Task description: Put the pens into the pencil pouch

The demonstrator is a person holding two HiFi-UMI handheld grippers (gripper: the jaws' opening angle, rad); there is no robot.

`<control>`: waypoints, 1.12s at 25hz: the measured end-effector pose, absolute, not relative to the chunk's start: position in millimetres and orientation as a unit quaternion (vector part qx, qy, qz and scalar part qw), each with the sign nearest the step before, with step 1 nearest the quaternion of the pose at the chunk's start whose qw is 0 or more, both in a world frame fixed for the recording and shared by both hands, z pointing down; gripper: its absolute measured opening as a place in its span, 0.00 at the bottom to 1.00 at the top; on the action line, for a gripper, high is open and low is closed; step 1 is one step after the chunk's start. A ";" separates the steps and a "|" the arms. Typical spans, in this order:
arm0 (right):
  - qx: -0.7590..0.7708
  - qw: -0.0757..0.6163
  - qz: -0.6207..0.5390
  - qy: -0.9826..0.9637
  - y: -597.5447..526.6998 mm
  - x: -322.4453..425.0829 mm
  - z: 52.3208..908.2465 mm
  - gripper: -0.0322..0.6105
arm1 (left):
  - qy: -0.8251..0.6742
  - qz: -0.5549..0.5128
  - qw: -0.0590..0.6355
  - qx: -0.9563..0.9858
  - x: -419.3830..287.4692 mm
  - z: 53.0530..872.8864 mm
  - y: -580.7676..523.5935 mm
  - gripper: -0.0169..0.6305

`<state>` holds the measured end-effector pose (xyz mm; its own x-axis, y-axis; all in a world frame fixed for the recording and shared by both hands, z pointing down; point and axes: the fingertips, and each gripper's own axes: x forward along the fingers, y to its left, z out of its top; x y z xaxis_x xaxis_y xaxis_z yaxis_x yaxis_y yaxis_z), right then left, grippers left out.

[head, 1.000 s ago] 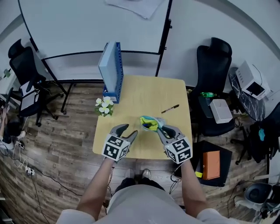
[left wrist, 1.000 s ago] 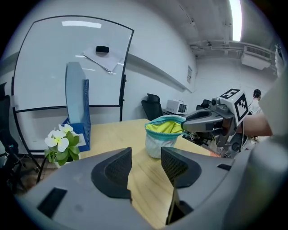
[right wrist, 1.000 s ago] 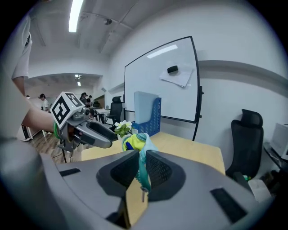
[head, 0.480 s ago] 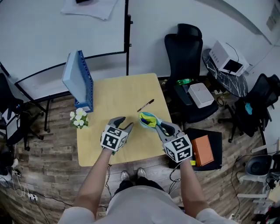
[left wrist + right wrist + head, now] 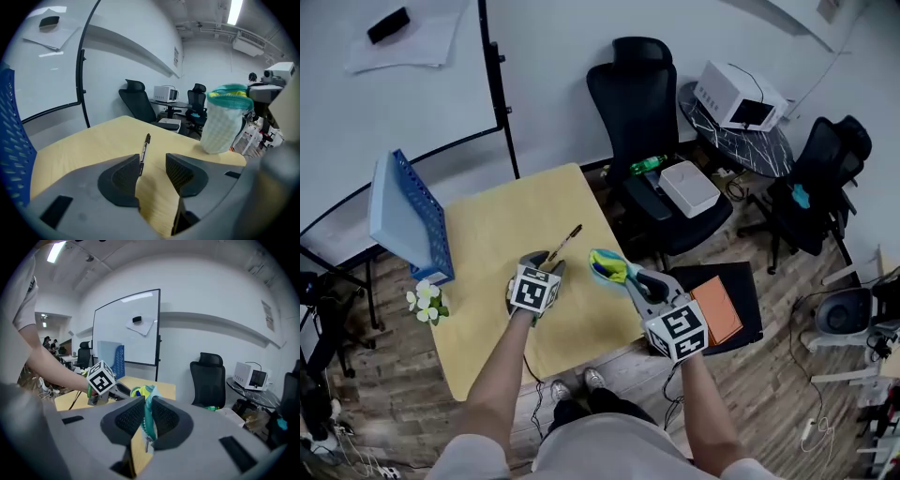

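Teal-rimmed pouch (image 5: 609, 266) (image 5: 149, 420) is clamped at its zipper edge by the right gripper (image 5: 632, 277) (image 5: 147, 405) fingers, over the counter (image 5: 492, 230) edge. The left gripper (image 5: 547, 263) (image 5: 153, 161) fingers, apart, have just been closing, with the pen (image 5: 563, 245) (image 5: 145, 149) lying at their tips, ungripped.

Seen from above, the person wears a pale short-sleeved top (image 5: 591, 450) and light shoes (image 5: 596, 380), with a thin green band (image 5: 88, 390) at the left wrist. The left gripper (image 5: 548, 264) and right gripper (image 5: 630, 278) are 2 matching tools in smooth grey moulded plastic, each topped near the hand by a white cube (image 5: 532, 291) printed with black square markers. Each tool ends in 2 rounded jaws faced with dark, finely ribbed pads (image 5: 123, 177).
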<state>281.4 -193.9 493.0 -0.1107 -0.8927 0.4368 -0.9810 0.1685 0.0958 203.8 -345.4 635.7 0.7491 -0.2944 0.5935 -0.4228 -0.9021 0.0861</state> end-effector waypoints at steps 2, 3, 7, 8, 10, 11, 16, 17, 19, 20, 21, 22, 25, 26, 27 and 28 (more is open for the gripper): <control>0.641 0.200 0.115 -0.732 -192.3 287.6 494.3 0.13 | -0.190 0.313 0.109 0.924 212.7 650.9 -354.6 0.30; 0.643 0.199 0.118 -0.730 -191.3 290.0 495.5 0.13 | -0.189 0.320 0.110 0.922 216.0 658.5 -358.6 0.30; 0.649 0.193 0.126 -0.725 -191.6 296.5 497.7 0.13 | -0.191 0.338 0.119 0.914 222.5 678.2 -370.8 0.28; 0.650 0.192 0.126 -0.725 -192.9 297.5 497.4 0.13 | -0.194 0.343 0.118 0.912 222.4 680.2 -372.7 0.27; 0.650 0.191 0.125 -0.725 -195.6 300.0 496.9 0.13 | -0.199 0.352 0.114 0.907 222.3 682.2 -375.0 0.21; 0.650 0.191 0.125 -0.725 -196.8 301.1 497.0 0.13 | -0.199 0.356 0.112 0.906 222.9 682.5 -374.7 0.17; 0.648 0.191 0.126 -0.727 -200.8 302.1 497.3 0.13 | -0.186 0.368 0.119 0.903 227.5 682.4 -364.9 0.09; 0.648 0.191 0.126 -0.727 -201.4 301.8 497.2 0.13 | -0.185 0.367 0.122 0.903 226.4 682.4 -364.1 0.09; 0.648 0.191 0.125 -0.726 -202.6 301.2 496.6 0.13 | -0.184 0.361 0.120 0.906 222.3 677.4 -362.0 0.09; 0.649 0.192 0.125 -0.726 -203.0 301.3 496.2 0.13 | -0.184 0.356 0.117 0.909 219.4 671.6 -360.2 0.09; 0.650 0.192 0.124 -0.725 -203.4 301.6 496.0 0.13 | -0.185 0.348 0.115 0.912 215.9 664.0 -357.9 0.09; 0.650 0.192 0.124 -0.725 -203.7 301.7 496.3 0.13 | -0.186 0.340 0.114 0.915 211.9 655.4 -355.2 0.09; 0.647 0.193 0.123 -0.727 -205.8 299.0 497.8 0.13 | -0.187 0.314 0.106 0.925 195.7 627.6 -344.3 0.09; 0.646 0.193 0.121 -0.729 -207.0 297.2 497.8 0.13 | -0.188 0.307 0.102 0.927 188.9 618.1 -340.1 0.09; 0.644 0.193 0.120 -0.730 -208.3 295.3 497.4 0.13 | -0.188 0.300 0.100 0.930 181.9 608.8 -335.8 0.09; 0.642 0.194 0.118 -0.732 -209.5 293.3 496.8 0.13 | -0.189 0.294 0.100 0.932 174.7 600.1 -331.3 0.09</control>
<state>293.3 -209.5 496.8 -0.0992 -0.8945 0.4358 -0.9861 0.1470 0.0771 174.7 -331.3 600.1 0.7557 -0.2940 0.5852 -0.4110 -0.9086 0.0744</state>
